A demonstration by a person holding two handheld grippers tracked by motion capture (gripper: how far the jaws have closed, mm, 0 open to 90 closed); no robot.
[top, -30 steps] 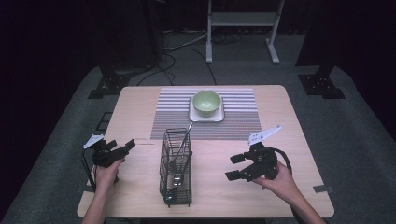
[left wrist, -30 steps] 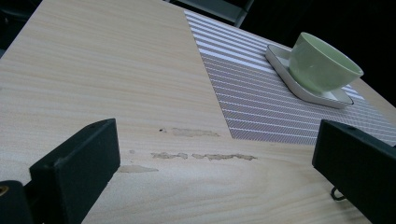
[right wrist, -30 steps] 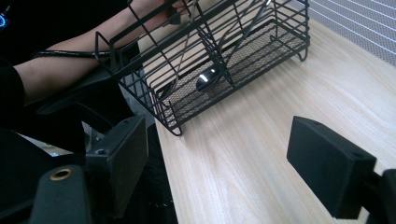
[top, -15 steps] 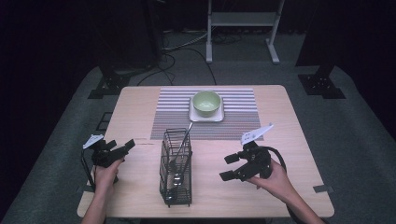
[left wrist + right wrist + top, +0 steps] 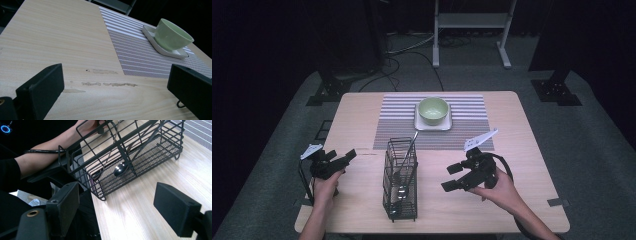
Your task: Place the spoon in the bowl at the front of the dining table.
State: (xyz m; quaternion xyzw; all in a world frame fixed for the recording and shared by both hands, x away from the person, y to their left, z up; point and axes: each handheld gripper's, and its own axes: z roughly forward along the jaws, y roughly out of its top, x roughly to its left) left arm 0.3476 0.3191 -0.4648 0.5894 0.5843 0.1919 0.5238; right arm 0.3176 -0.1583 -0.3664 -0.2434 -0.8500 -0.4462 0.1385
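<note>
1. From the high view, my right tongs point(image 5: 454, 176) hang above the pale wooden bench point(image 5: 532, 150) with their jaws apart and empty, pointing toward the black wire cutlery basket point(image 5: 400, 180) that stands at the front middle of the bench. A long-handled metal spoon point(image 5: 406, 159) leans inside that basket, its handle sticking out above the rim toward the grey striped placemat point(image 5: 462, 107). My left tongs point(image 5: 343, 158) sit off to the basket's other side, near the bench's left edge, jaws apart and holding nothing.

2. In the left gripper view, my left tongs point(image 5: 112, 82) look across bare wood to the placemat point(image 5: 135, 55), where a pale green ceramic bowl point(image 5: 172, 33) rests on a white square saucer point(image 5: 165, 48). The bowl looks empty from here.

3. In the right gripper view, my right tongs point(image 5: 125, 207) gape wide just beside the basket's point(image 5: 140, 162) lower corner, not touching it. The spoon's bowl point(image 5: 119, 169) lies on the mesh floor inside.

4. My reading: the job has barely begun. Nothing is gripped, the spoon is not yet out of the basket, and reaching in, closing on its handle and lifting it out are all still ahead.
</note>
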